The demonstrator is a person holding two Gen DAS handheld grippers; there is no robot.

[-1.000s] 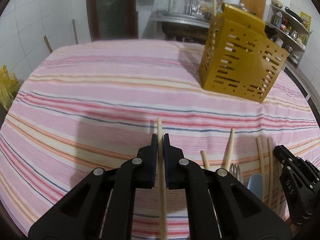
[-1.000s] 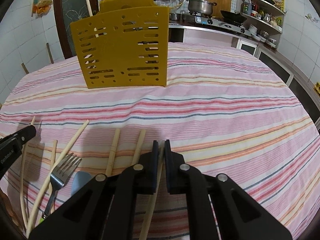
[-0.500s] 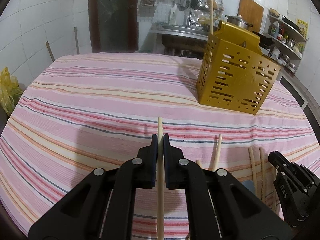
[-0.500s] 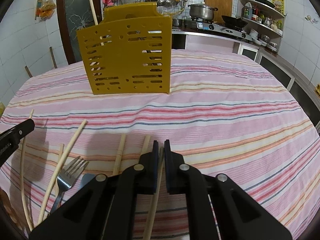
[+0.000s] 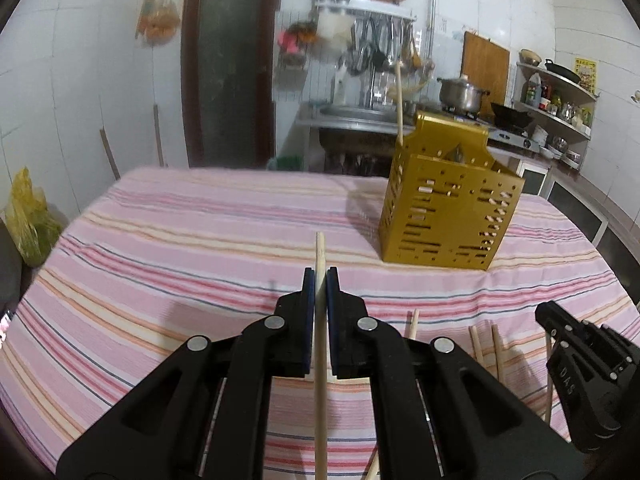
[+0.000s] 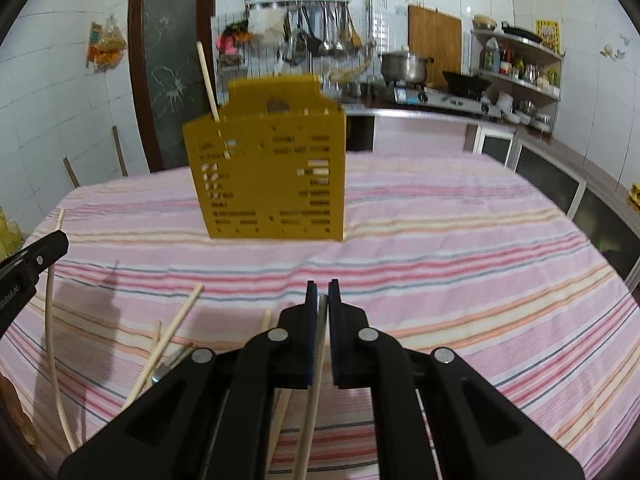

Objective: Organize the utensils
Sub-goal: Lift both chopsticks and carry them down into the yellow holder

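Observation:
A yellow slotted utensil holder (image 5: 450, 204) (image 6: 272, 172) stands upright on the striped tablecloth, with one chopstick (image 5: 399, 100) (image 6: 208, 80) sticking out of its top. My left gripper (image 5: 320, 280) is shut on a wooden chopstick (image 5: 320, 344) whose tip pokes out past the fingertips. My right gripper (image 6: 322, 292) is shut on another chopstick (image 6: 310, 412), lifted off the cloth. Both are held short of the holder. Several loose chopsticks (image 6: 164, 344) (image 5: 486, 346) lie on the cloth below.
The table (image 5: 180, 240) carries a pink striped cloth. A fork (image 6: 172, 364) lies half hidden among the chopsticks. Behind the table are a sink counter (image 5: 352, 116), a stove with a pot (image 6: 404, 66) and shelves. A yellow bag (image 5: 28, 220) sits at the far left.
Both grippers have risen and tilted up with their chopsticks, so the holder sits lower in view and more of the kitchen wall shows. The loose utensils have slid toward the bottom of both views.

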